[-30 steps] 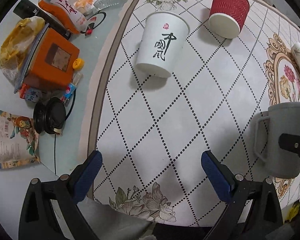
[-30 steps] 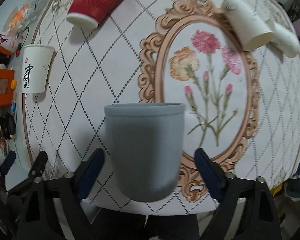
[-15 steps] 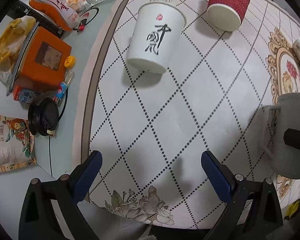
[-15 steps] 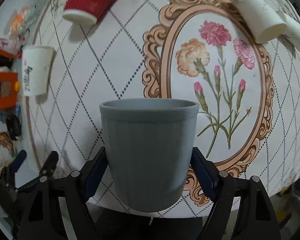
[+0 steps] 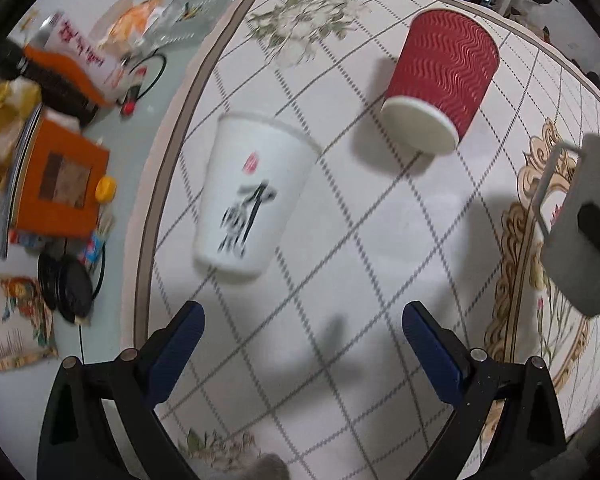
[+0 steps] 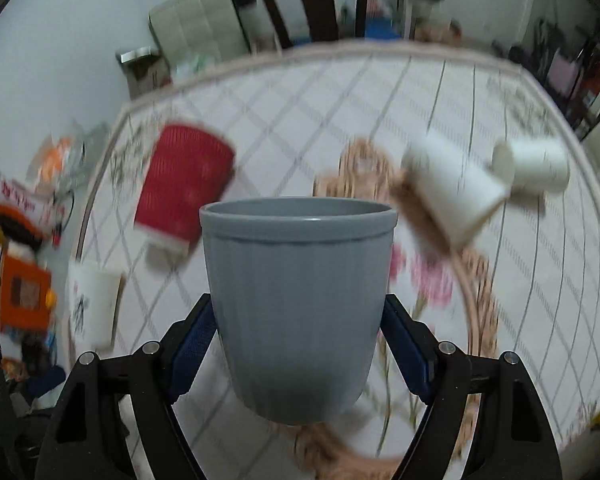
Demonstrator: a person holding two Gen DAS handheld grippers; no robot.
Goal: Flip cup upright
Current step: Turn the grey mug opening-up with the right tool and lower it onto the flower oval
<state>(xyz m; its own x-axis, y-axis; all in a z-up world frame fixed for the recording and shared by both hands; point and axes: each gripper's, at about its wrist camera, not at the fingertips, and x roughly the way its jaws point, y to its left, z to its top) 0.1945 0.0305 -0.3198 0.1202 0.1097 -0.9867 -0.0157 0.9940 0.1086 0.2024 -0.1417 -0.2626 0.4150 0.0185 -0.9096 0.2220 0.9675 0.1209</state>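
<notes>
Mug (image 6: 300, 312) pinched in right gripper (image 6: 300, 344), rim up, apparently clear of tabletop (image 6: 520, 280): flip looks done, set-down left. Left gripper (image 5: 300, 344) spread, idle; white cup (image 5: 252, 196) just ahead.

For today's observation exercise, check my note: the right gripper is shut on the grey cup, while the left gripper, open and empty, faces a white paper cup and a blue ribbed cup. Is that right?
One detail is wrong: the ribbed cup is red, not blue, as the left wrist view shows. The rest holds: the right gripper is shut on the grey cup, and the left gripper is open and empty, facing the white paper cup.
</notes>
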